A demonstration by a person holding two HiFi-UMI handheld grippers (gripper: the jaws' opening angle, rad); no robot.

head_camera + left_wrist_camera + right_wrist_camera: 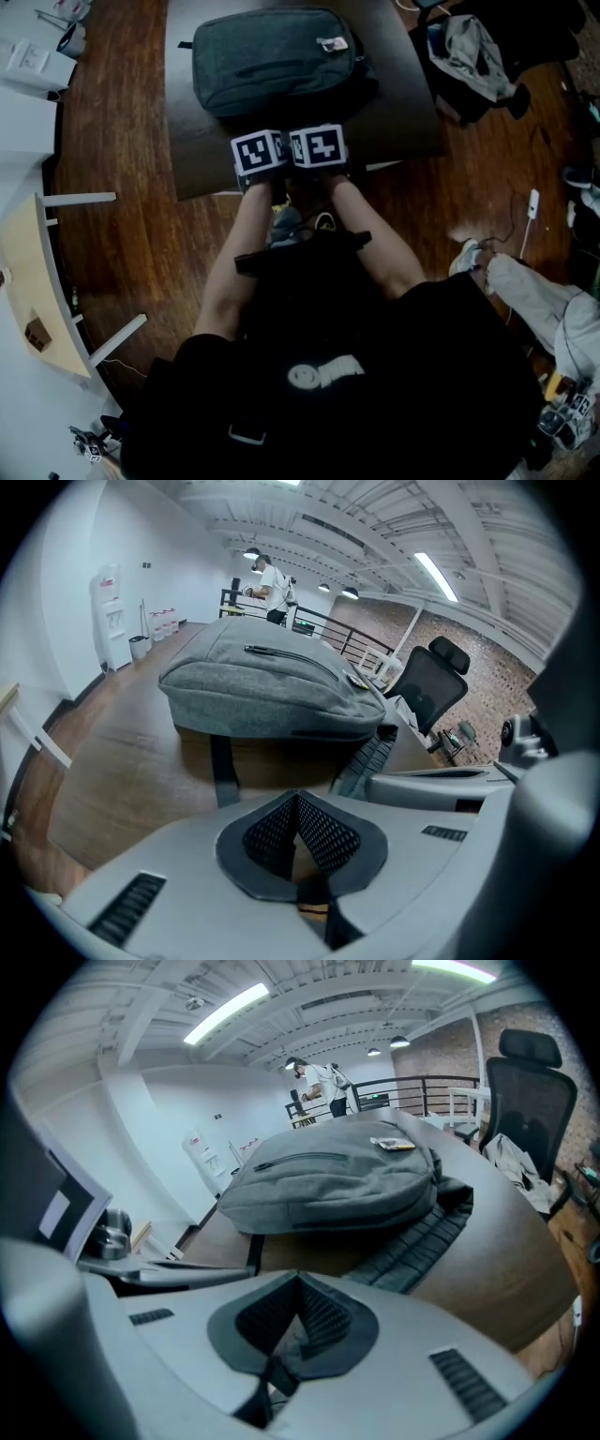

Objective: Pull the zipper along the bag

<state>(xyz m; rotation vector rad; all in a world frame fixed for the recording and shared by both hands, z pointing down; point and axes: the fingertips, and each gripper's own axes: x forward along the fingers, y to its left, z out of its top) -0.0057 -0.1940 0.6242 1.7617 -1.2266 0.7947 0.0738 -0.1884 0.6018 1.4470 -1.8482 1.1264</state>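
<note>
- Head view: high above, facing steeply down over person's arms; bag (272, 58) on table (403, 122) at top centre, well below camera; floor (122, 141) fills the rest.
- Left gripper view: camera on left gripper (298, 801), low by table edge, looks along own jaws at bottom centre; bag near, upper centre.
- Right gripper view: camera on right gripper (298, 1286), same height, just beside; bag near, upper centre.
- All three share bag and tabletop. Gripper views also share railing (347, 635) and office chair (427, 682) behind.

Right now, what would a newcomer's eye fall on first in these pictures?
The grey backpack lying flat on the dark table draws the eye first. Just short of its near edge, the left gripper and right gripper sit side by side, both shut and empty.
</note>
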